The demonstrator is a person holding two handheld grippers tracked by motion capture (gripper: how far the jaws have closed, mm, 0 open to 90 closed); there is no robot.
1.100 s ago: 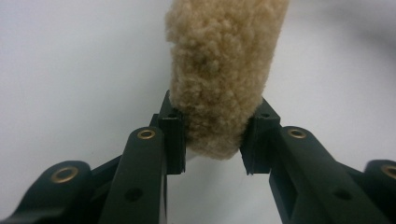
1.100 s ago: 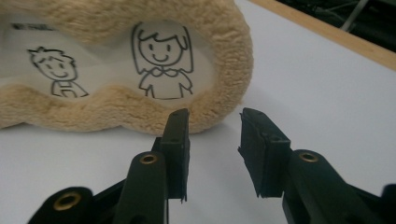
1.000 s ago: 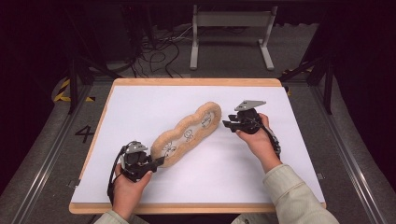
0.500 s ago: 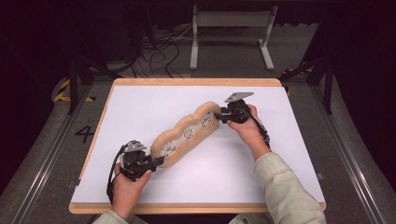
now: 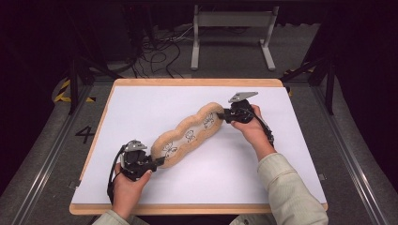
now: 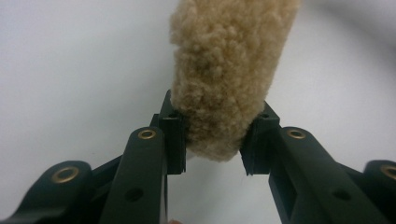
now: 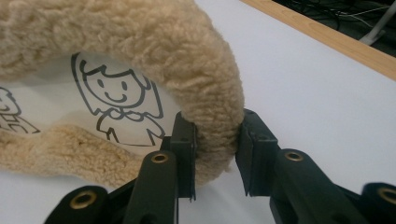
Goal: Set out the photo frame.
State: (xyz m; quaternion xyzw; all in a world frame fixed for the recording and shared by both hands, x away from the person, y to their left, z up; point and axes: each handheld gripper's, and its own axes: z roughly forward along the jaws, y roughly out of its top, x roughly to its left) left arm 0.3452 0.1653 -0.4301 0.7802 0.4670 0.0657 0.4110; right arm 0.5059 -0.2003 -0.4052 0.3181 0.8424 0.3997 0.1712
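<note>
fleece pad [image 5: 187, 136], a long scalloped piece with a tan fuzzy rim and a pale printed centre, lies diagonally on the white desk [image 5: 291, 154], running from about 8 o'clock to 2 o'clock across the middle of the sheet. at its 8 o'clock end the left gripper [image 5: 157, 162] is clamped on the rim; in the left gripper view the fuzzy edge is squeezed between both jaws. at the 2 o'clock end the right gripper [image 5: 224, 116] has its jaws on either side of the rim, and in the right gripper view the fleece is pressed between them, beside the printed cartoon figure [image 7: 119, 100].

the step in hand is judged to be taking both ends for a lift or stretch. it would be done well if the right grip is seated deep on the thick rim rather than on loose pile, the left clamp is kept firm, and both ends are raised evenly so the pad does not sag or slip.

compared with a second ago, the right gripper has been brought in from just off the 2 o'clock tip onto it, and its jaws have just been closing on the rim. the left gripper and the pad are unchanged.
</note>
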